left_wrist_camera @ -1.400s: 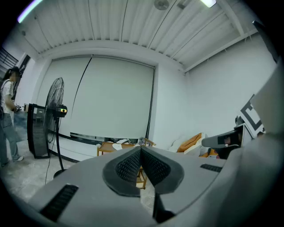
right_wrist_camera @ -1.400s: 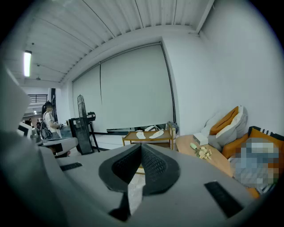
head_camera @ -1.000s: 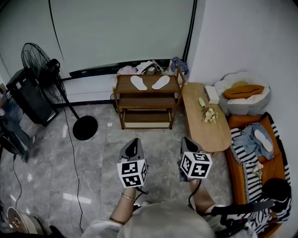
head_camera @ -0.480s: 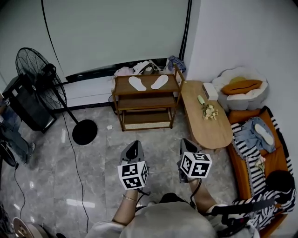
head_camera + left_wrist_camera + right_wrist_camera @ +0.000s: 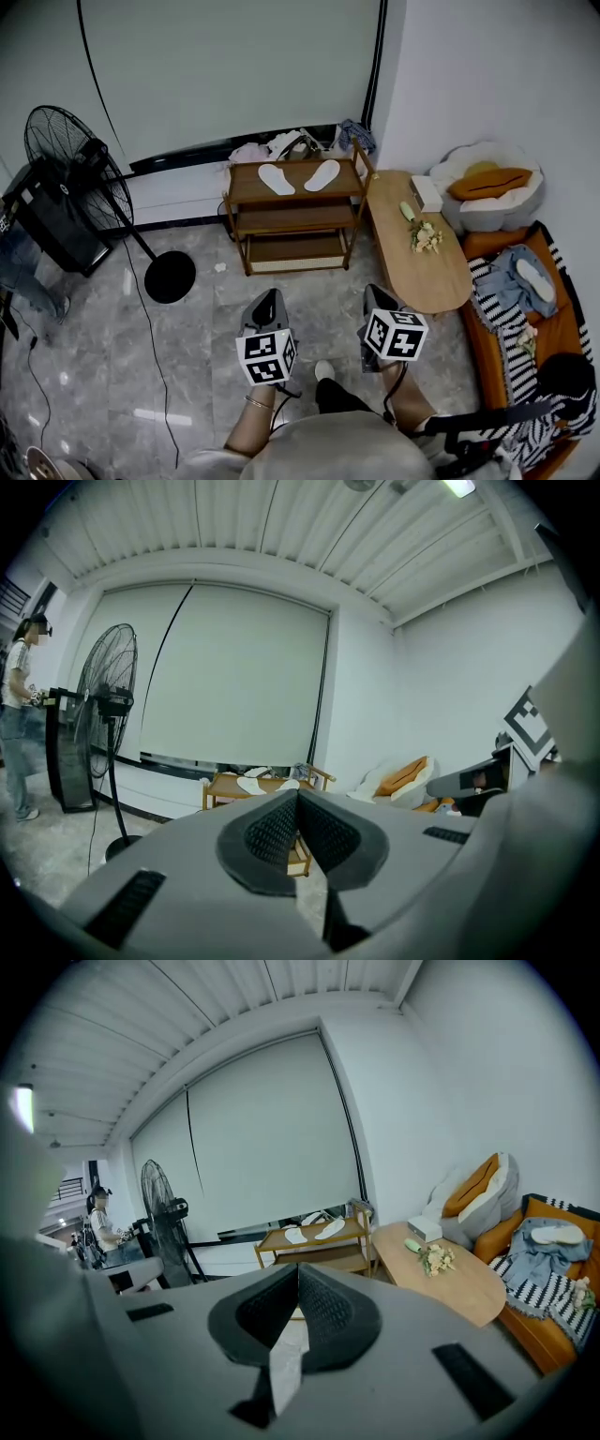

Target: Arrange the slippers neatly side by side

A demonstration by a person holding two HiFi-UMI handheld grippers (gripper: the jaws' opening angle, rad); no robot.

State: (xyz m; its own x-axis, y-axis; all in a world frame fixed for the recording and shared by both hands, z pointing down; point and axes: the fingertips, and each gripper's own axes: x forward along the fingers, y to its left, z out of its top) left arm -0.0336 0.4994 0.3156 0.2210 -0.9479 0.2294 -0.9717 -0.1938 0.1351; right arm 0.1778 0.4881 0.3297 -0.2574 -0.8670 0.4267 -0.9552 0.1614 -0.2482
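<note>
Floor: grey marble-look tile, polished, throws reflections. Rack: mid-brown wood, satin. Slippers: white, matt, thin; cloth or paper, can't tell. Low table: paler wood, smooth, matt. Fan: black wire grille, looks metal. Left gripper and right gripper: grey matt plastic shells; pads black, finely ribbed, rubber-like. Sofa: orange, smooth, leather-look. Throw: striped woven cloth.

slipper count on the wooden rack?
2. Both lie on the top shelf of the wooden rack: left slipper and right slipper, angled in a V and not touching. The clutter behind the rack could hide more.
</note>
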